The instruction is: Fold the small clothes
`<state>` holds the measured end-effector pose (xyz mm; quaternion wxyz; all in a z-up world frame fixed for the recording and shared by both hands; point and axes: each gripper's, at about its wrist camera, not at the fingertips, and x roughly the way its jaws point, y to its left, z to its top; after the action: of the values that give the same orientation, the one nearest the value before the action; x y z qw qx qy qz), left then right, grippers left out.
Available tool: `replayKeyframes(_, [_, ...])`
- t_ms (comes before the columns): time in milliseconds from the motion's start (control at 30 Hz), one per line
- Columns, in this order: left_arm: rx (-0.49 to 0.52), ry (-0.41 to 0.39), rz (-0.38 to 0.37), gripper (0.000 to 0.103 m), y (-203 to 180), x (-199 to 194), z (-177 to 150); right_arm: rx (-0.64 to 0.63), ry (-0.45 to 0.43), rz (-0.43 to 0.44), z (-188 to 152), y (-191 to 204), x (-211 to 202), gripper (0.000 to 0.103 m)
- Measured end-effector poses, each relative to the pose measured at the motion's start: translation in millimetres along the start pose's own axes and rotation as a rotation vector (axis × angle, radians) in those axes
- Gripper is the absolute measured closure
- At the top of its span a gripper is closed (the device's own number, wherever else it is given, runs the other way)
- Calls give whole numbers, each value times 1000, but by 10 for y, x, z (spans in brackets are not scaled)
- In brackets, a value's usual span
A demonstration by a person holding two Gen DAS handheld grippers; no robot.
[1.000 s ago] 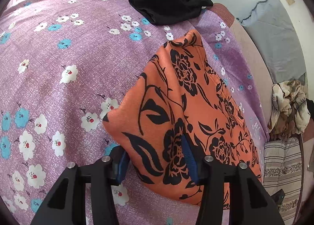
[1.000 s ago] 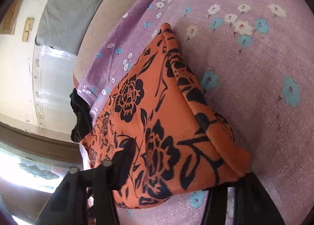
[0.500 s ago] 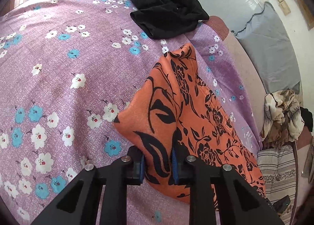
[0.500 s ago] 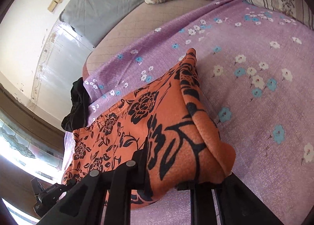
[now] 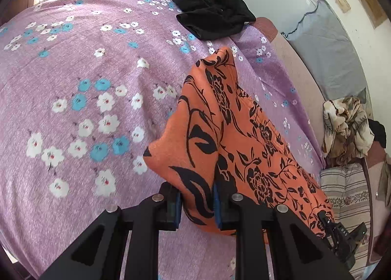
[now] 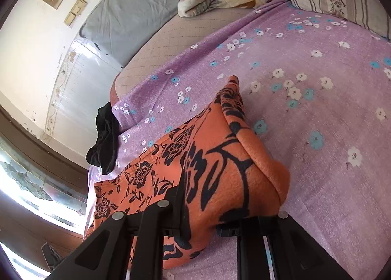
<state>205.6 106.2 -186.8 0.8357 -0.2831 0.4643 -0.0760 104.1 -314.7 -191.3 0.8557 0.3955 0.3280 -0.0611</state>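
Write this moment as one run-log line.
left hand-held gripper: shut on orange floral garment | right hand-held gripper: shut on orange floral garment | black garment: lies apart on bedsheet

R fingertips under orange garment [image 6: 220, 182]

A bed carries everything, covered by a purple sheet [image 5: 73, 65] printed with white and blue flowers. An orange floral garment [image 5: 244, 133] lies along one edge; a black garment [image 5: 212, 19] sits at the corner beyond it.
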Motion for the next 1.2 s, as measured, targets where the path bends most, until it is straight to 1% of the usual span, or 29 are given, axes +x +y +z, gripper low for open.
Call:
replayKeyframes(67, [24, 24, 37, 82, 11, 37, -114, 12, -2, -13, -42, -38, -53, 86])
replayKeyframes(133, [9, 46, 59, 82, 62, 72, -133, 23, 14, -39, -82, -85, -53, 85])
replayKeyframes(167, [-9, 53, 48, 81, 95, 63, -104, 27, 38, -60, -96, -115, -25, 82])
replayKeyframes(233, [-28, 41, 12, 81, 133, -37, -26, 59, 69, -125, -67, -203, -6, 82])
replayKeyframes(267, [-21, 22, 12, 81, 136, -118, 10, 88, 69, -145, -31, -272, -39, 82])
replayKeyframes(300, [-6, -12, 27, 81, 131, -213, 37, 124, 64, -137, 9, -366, -87, 82])
replayKeyframes(367, [38, -109, 100, 81, 126, -442, 68, 203, 21, -134, 84, -546, -241, 76])
replayKeyframes(400, [56, -173, 149, 81, 132, -563, 89, 222, -9, -153, 120, -608, -333, 71])
replayKeyframes(433, [66, -232, 193, 81, 151, -671, 112, 228, -51, -186, 157, -651, -433, 71])
replayKeyframes(467, [71, -277, 214, 81, 164, -751, 145, 231, -109, -231, 192, -680, -548, 71])
replayKeyframes(500, [76, -304, 215, 81, 171, -795, 178, 228, -163, -255, 224, -692, -652, 71])
replayKeyframes(533, [89, -308, 206, 81, 173, -800, 206, 217, -197, -233, 257, -689, -721, 71])
replayKeyframes(567, [110, -294, 197, 81, 158, -767, 222, 198, -195, -184, 290, -662, -730, 71])
replayKeyframes(600, [131, -274, 193, 81, 133, -694, 225, 172, -170, -143, 309, -616, -703, 71])
replayKeyframes(700, [227, -180, 185, 81, -60, -365, 168, 68, -91, -103, 241, -374, -476, 71])
replayKeyframes(767, [284, -110, 176, 81, -165, -179, 91, 33, -25, -55, 195, -260, -289, 71])
replayKeyframes(800, [298, -75, 186, 81, -195, -83, 62, 20, 7, -38, 157, -223, -200, 71])
replayKeyframes(833, [302, -38, 221, 81, -198, 40, 52, 6, 40, -42, 144, -202, -100, 71])
replayKeyframes(867, [304, -2, 271, 81, -173, 163, 49, -4, 77, -70, 137, -197, 18, 71])
replayKeyframes(900, [297, 35, 307, 80, -138, 284, 54, -6, 121, -125, 112, -233, 153, 72])
replayKeyframes(933, [276, 61, 311, 78, -100, 360, 78, 1, 171, -187, 102, -301, 305, 72])
replayKeyframes(967, [257, 58, 312, 77, -91, 370, 109, 18, 218, -192, 95, -374, 440, 72])
replayKeyframes(1000, [251, 52, 317, 77, -111, 353, 135, 35, 224, -175, 118, -404, 482, 72])
replayKeyframes(1033, [263, 38, 325, 77, -154, 329, 152, 36, 216, -172, 159, -375, 475, 72])
replayKeyframes(1100, [289, -3, 322, 77, -275, 281, 183, -13, 175, -159, 235, -259, 439, 71])
replayKeyframes(1167, [312, -10, 261, 75, -451, 292, 241, -61, 135, -125, 301, -130, 446, 71])
replayKeyframes(1200, [332, -5, 237, 70, -553, 331, 268, -82, 132, -89, 339, -54, 474, 71])
